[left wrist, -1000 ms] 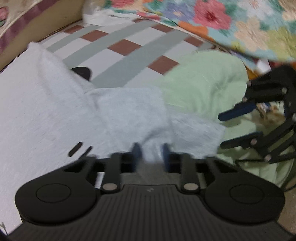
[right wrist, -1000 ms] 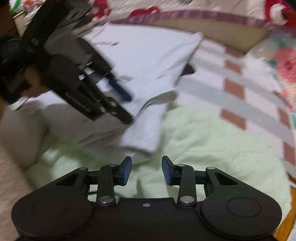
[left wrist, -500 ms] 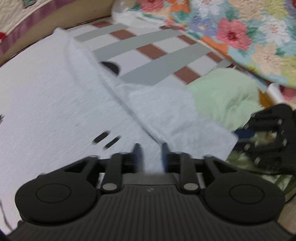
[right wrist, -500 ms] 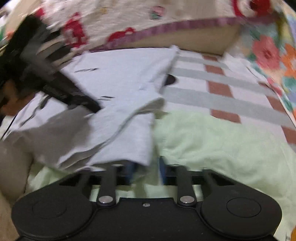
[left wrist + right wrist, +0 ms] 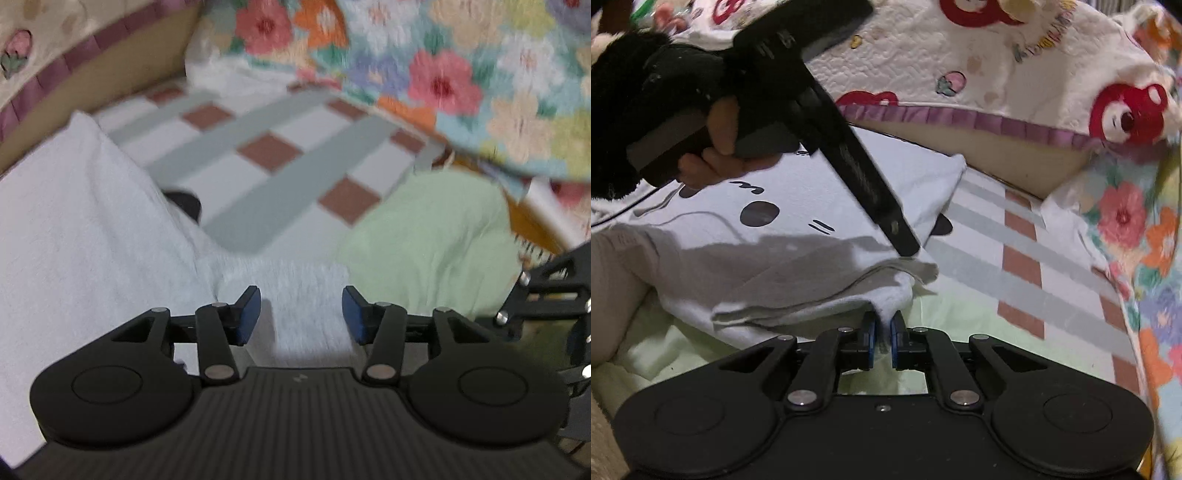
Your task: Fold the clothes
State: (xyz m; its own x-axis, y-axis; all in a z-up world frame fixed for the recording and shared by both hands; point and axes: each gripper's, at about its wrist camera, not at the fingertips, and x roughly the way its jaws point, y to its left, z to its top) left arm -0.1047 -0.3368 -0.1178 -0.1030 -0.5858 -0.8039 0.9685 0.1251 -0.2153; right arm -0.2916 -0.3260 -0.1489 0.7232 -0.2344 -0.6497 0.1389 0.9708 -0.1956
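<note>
A white T-shirt (image 5: 798, 192) with a black cartoon print lies on the bed; it also shows in the left wrist view (image 5: 85, 236). Its sleeve (image 5: 306, 295) lies between and below my left gripper's open blue pads. My left gripper (image 5: 301, 314) is open and holds nothing; it shows in the right wrist view (image 5: 905, 247) over the shirt's edge. My right gripper (image 5: 882, 334) is shut on the sleeve end of the T-shirt (image 5: 894, 299), and shows at the right edge of the left wrist view (image 5: 546, 306).
A pale green blanket (image 5: 428, 236) lies under the sleeve. A checked grey, white and brown sheet (image 5: 273, 155) covers the bed. A floral quilt (image 5: 461, 74) is bunched at the right. A strawberry-print quilt (image 5: 979, 66) lies along the headboard.
My left gripper has opened and let go of the sleeve. My right gripper has closed on the sleeve end and moved in toward the shirt.
</note>
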